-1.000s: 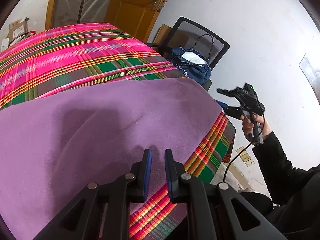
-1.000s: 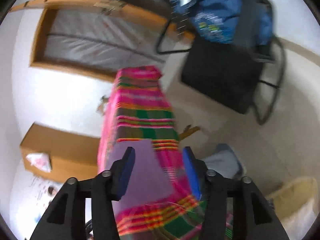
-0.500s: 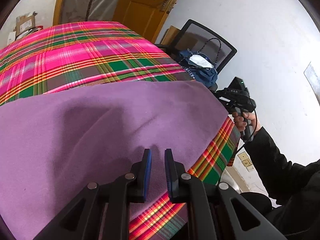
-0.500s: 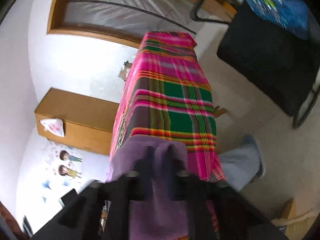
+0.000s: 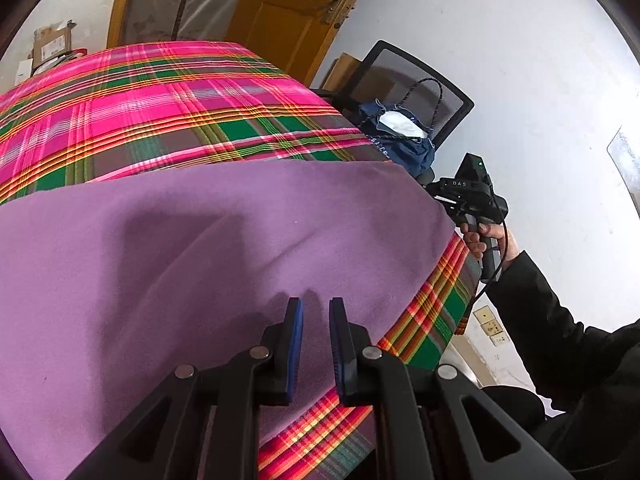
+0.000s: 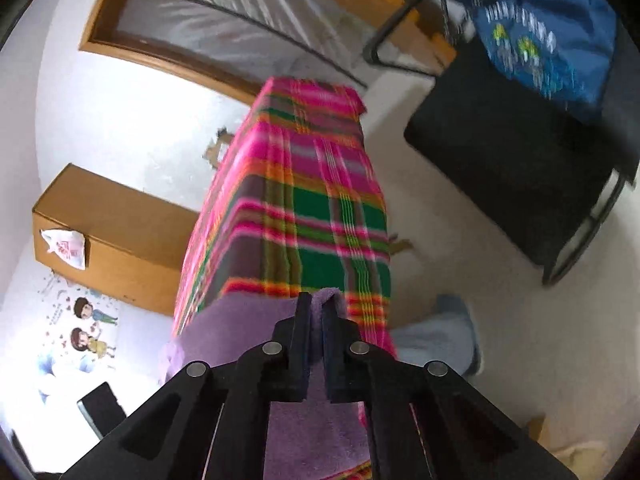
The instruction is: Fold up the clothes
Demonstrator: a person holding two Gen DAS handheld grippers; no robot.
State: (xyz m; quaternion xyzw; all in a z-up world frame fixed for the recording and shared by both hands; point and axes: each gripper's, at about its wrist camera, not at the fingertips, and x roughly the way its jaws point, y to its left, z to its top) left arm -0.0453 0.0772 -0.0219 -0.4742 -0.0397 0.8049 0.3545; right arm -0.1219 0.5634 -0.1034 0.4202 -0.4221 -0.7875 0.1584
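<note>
Left wrist view: a purple garment point(image 5: 192, 248) is seen spread flat over the plaid-covered tabletop point(image 5: 168, 104), its right-hand edge lying at the tabletop's side. The left gripper point(image 5: 316, 312) hangs just above the cloth near its near edge, the fingers point(image 5: 295, 320) standing a narrow gap apart with nothing between them. At the right-hand corner the right gripper point(image 5: 444, 196) is held in a person's hand point(image 5: 484, 236).

In the right wrist view the right gripper point(image 6: 316, 308) is shown with its fingers clamped on a raised fold of the purple cloth at that corner; they have just eased slightly, yet the cloth is pinched.

The fabric is judged soft, fleece-like and light: it will drape and sag, and offers no stiffness. It is best taken at corners or hems, through one layer only. A pull from one corner is likely to drag the whole sheet, so the near edge should be gripped by the left gripper too.
</note>
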